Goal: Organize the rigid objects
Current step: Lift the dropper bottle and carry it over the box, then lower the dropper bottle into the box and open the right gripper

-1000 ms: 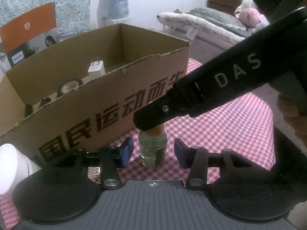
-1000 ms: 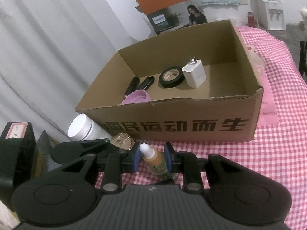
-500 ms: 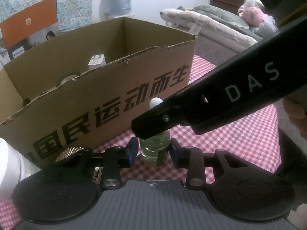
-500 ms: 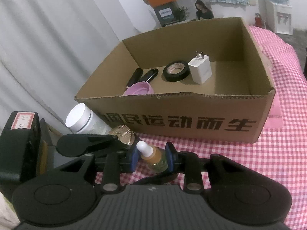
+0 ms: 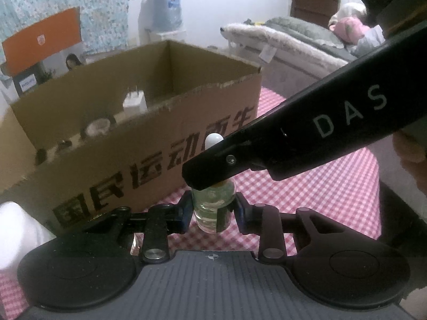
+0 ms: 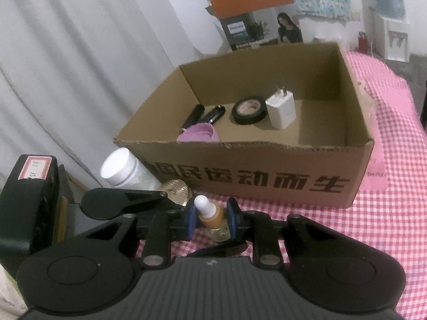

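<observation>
A small glass dropper bottle (image 5: pixel 213 208) with an amber collar and white bulb (image 6: pixel 209 212) is upright in front of the cardboard box (image 5: pixel 149 154), raised off the checked cloth. My left gripper (image 5: pixel 213 212) is shut on its glass body. My right gripper (image 6: pixel 209 217) is shut on its amber neck from above; its finger (image 5: pixel 280 149) crosses the left wrist view. The box (image 6: pixel 267 176) holds a white charger (image 6: pixel 281 109), a black tape roll (image 6: pixel 249 109), two black tubes (image 6: pixel 205 114) and a pink lid (image 6: pixel 198 134).
A white jar (image 6: pixel 122 168) and a gold ribbed cap (image 6: pixel 176 189) stand left of the box front. A pink card (image 6: pixel 376 173) lies by the box's right corner. White curtain hangs at the left. A bed (image 5: pixel 293 42) lies beyond the red checked table.
My left gripper closed from open onto the bottle's glass body. Both grippers then rose with the bottle, so the box interior shows more.
</observation>
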